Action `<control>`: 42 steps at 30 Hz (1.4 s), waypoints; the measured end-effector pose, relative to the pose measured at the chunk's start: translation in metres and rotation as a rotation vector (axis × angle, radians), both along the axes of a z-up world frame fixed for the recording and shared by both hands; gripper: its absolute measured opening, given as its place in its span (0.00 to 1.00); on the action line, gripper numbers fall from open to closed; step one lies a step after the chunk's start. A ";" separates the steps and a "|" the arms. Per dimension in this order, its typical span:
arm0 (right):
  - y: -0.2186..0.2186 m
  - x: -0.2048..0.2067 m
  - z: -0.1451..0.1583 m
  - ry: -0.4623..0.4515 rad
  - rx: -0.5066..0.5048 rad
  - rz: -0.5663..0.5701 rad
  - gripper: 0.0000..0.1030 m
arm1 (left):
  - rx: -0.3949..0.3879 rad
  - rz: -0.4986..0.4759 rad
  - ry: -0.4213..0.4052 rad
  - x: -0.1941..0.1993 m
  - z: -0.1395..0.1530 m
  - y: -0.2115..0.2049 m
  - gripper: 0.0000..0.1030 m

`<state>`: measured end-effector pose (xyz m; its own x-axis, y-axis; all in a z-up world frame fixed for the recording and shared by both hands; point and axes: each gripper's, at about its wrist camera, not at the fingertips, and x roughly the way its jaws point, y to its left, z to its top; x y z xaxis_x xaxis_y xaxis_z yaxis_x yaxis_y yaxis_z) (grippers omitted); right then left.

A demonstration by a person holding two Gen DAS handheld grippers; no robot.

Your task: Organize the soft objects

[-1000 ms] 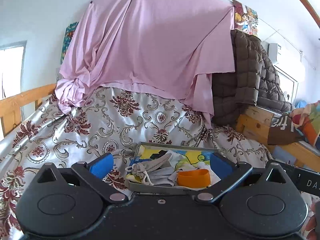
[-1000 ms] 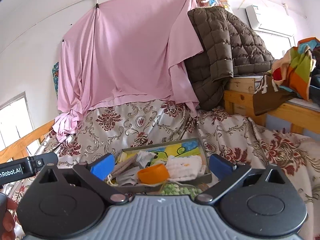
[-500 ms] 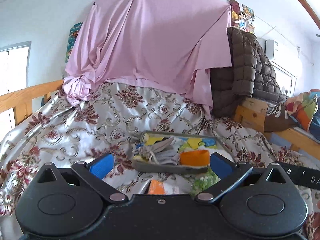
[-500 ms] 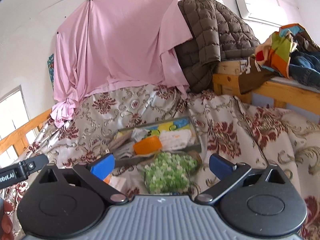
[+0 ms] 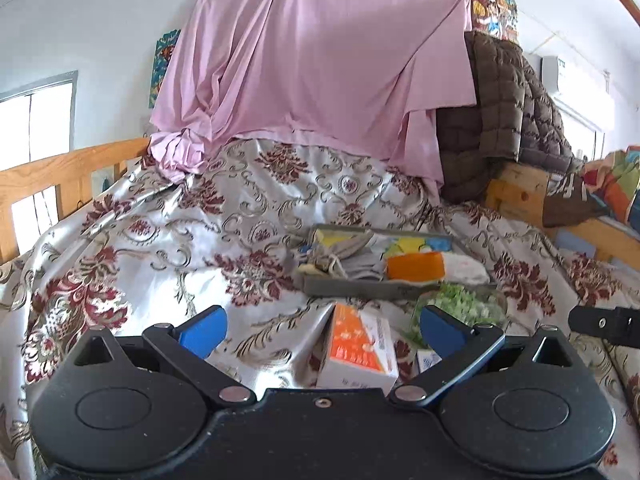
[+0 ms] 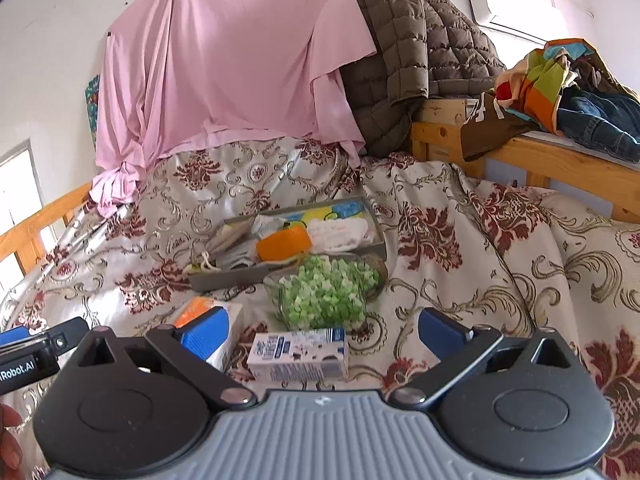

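A grey tray [image 5: 362, 286] [image 6: 240, 276] lies on the patterned bedspread. It holds grey cloth pieces [image 5: 344, 258], an orange roll [image 5: 415, 266] [image 6: 284, 243] and a white cloth [image 6: 344, 232]. A bag of green pieces [image 6: 324, 296] [image 5: 464, 304] lies just in front of the tray. An orange and white box [image 5: 358, 350] [image 6: 208, 316] and a small white and blue carton [image 6: 298, 354] lie nearer. My left gripper [image 5: 320, 330] is open and empty above the orange box. My right gripper [image 6: 324, 332] is open and empty above the carton.
A pink sheet [image 5: 312, 64] hangs on the wall behind the bed. A brown quilted jacket [image 6: 416, 52] drapes over a wooden frame [image 6: 560, 160] at the right, with piled clothes [image 6: 568, 80] on it. A wooden rail [image 5: 60, 176] runs along the left.
Both grippers have drawn back from the tray and tilted down. The orange box, green bag and carton have come into view. Both stay open.
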<state>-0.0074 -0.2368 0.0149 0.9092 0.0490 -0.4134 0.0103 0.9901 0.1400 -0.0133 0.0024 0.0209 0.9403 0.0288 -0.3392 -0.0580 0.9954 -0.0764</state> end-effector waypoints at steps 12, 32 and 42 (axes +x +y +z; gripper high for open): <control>0.018 -0.006 -0.014 0.063 -0.074 0.023 1.00 | 0.040 0.029 0.061 -0.012 -0.018 -0.004 0.99; 0.017 0.011 -0.031 0.206 -0.077 0.028 1.00 | 0.057 0.067 0.141 -0.008 -0.029 -0.005 0.99; 0.017 0.011 -0.032 0.215 -0.083 0.023 1.00 | 0.064 0.073 0.162 -0.006 -0.032 -0.005 0.99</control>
<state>0.0040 -0.2195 -0.0167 0.7985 0.0270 -0.6013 0.0081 0.9984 0.0555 -0.0193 -0.0028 -0.0107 0.8679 0.1213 -0.4817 -0.1368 0.9906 0.0029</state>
